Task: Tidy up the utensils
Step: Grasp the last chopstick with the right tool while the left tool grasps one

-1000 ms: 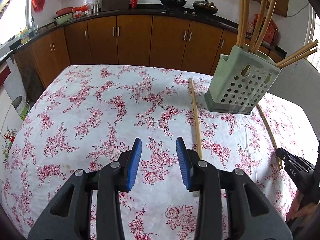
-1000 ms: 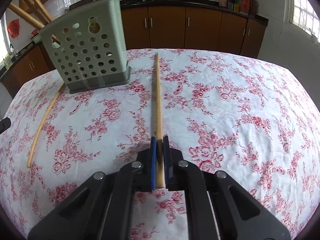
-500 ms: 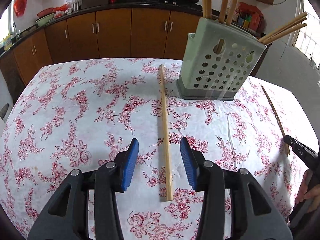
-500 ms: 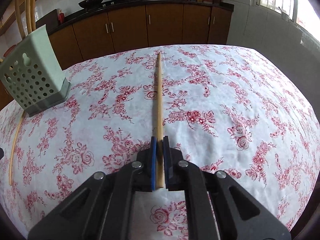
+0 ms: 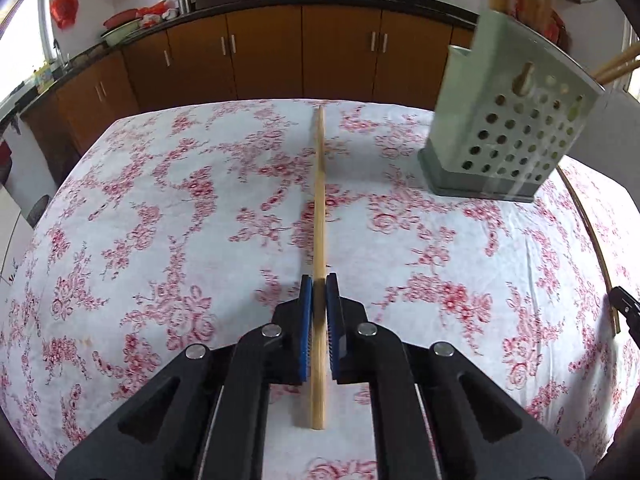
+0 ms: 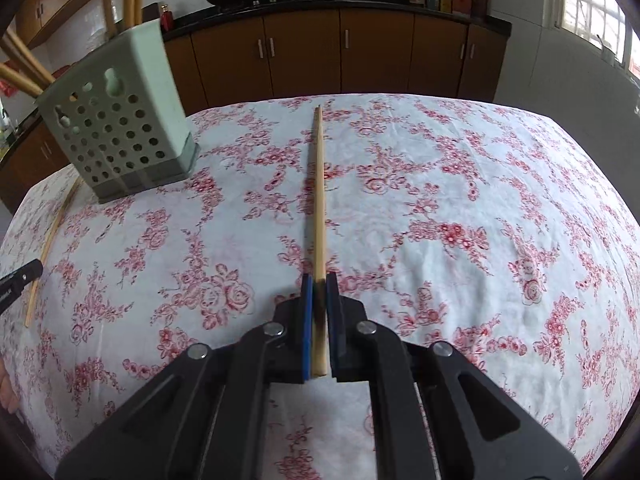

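A wooden chopstick [image 5: 319, 200] lies lengthwise on the floral tablecloth. My left gripper [image 5: 319, 280] is closing on its near part, and the blue pads press on it. The pale green perforated holder [image 5: 508, 128] stands to the right with several chopsticks upright in it. In the right wrist view my right gripper [image 6: 319, 278] is shut on a second chopstick [image 6: 319, 200], with the holder [image 6: 116, 132] to its left. Each view shows the other chopstick [image 5: 592, 240] [image 6: 52, 240] near its edge, ending at the other gripper's black tip.
The table carries a white cloth with red flowers [image 5: 160, 240] and drops off on all sides. Brown kitchen cabinets [image 5: 340, 52] with woks on the counter run behind it. Part of a person's hand [image 6: 6, 392] shows at the lower left.
My left gripper slid over the chopstick, sank toward the cloth and closed on it from open. The right gripper stayed shut on its chopstick while its view swung sideways.
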Available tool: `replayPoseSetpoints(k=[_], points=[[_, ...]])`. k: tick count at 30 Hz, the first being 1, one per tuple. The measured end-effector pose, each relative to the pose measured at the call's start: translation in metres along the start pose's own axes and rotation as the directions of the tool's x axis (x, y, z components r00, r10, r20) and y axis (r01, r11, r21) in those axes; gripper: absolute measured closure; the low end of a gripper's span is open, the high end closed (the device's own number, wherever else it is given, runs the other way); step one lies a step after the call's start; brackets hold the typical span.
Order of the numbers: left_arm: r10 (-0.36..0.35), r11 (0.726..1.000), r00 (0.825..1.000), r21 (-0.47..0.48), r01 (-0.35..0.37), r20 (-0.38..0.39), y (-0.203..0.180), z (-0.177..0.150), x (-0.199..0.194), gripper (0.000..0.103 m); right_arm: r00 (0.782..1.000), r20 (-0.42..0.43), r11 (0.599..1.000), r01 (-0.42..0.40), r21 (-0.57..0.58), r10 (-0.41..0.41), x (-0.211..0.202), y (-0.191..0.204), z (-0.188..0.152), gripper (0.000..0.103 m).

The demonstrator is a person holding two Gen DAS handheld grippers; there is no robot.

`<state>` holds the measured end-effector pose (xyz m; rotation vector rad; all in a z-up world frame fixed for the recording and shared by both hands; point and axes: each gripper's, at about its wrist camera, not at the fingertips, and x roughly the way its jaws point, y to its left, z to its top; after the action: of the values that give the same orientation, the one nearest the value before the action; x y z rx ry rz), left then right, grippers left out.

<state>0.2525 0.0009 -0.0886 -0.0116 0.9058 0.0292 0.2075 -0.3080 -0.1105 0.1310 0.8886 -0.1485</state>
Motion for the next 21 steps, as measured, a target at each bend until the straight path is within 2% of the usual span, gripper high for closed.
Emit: replayPoseSetpoints(k=[5,7,21], points=[[-0.007,1.000,1.000,0.022,0.006,0.008,0.021,-0.003,-0.001,0.095,1.000,0.006,0.999,-0.020,-0.051,0.020,0.000,0.016,-0.001,0.095],[0.001,0.999,1.000,0.047,-0.002,0.021,0.021,-0.006,-0.002,0.095,1.000,0.005,0.999,-0.023,-0.046,0.023,-0.001,0.015,-0.001,0.095],[0.013,0.999,1.000,0.048,-0.014,0.020,0.016,-0.008,-0.003,0.094,1.000,0.003,0.999,-0.029,-0.042,0.029,0.000,0.010,-0.002,0.095]])
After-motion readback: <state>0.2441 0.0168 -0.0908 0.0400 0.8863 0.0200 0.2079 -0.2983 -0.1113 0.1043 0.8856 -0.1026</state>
